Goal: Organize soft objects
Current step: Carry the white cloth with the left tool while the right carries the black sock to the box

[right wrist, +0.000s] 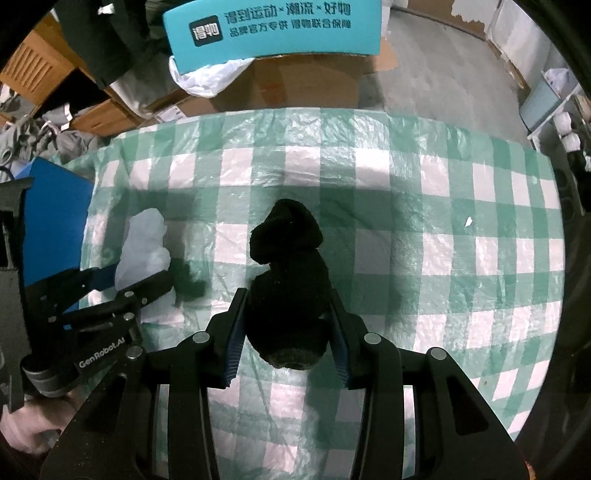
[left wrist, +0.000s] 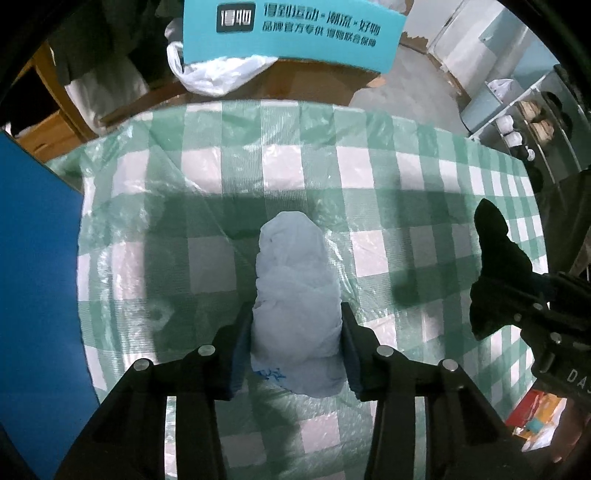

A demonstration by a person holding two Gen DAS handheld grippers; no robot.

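My left gripper [left wrist: 295, 325] is shut on a crumpled white plastic bag [left wrist: 295, 288] and holds it above the green-and-white checked tablecloth [left wrist: 388, 177]. My right gripper [right wrist: 288, 317] is shut on a bunched black sock [right wrist: 288, 273], also above the cloth [right wrist: 424, 206]. In the left wrist view the black sock [left wrist: 495, 251] and the right gripper [left wrist: 495, 306] show at the right. In the right wrist view the white bag [right wrist: 144, 251] and the left gripper [right wrist: 129, 280] show at the left.
A blue box [left wrist: 33, 280] stands at the table's left edge; it also shows in the right wrist view [right wrist: 55, 206]. Behind the table are cardboard boxes [right wrist: 303, 85], a teal printed box [left wrist: 295, 33] and a white plastic bag [left wrist: 214, 74]. A shelf [left wrist: 528, 125] stands at the far right.
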